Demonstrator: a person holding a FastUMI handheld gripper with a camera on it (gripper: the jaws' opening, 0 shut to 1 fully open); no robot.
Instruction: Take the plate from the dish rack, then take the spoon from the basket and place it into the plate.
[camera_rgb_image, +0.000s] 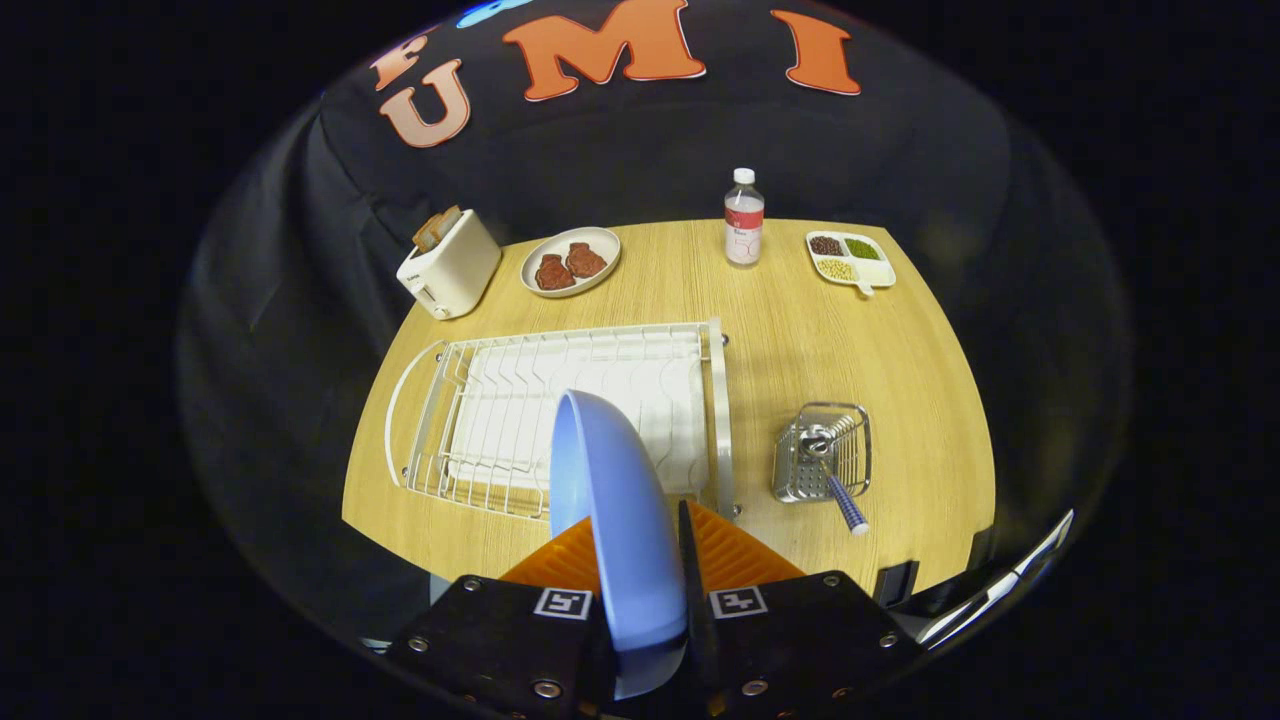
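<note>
Gripper (640, 610) clamped on pale blue round plastic-looking plate (610, 500); orange ribbed fingers (735, 555) pressing both faces near rim, plate held on edge, upright, lifted above near edge of white wire dish rack (560, 410). Judged light and stiff; smooth glossy faces likely slippery, so edge pinch could pivot or slide if tilted fast. Hold looks deep enough over rim.

Just beyond, rack on wooden counter (800, 330). Right of rack, small metal wire basket (820, 450) holding spoon with blue-white patterned handle (846, 505), handle leaning out toward gripper. Spoon judged light, rigid, thin; best taken on handle, across its width.

Farther back: white toaster (450, 262), oval plate with brown pieces (570, 262), clear bottle (743, 220), white divided tray (850, 260).
</note>
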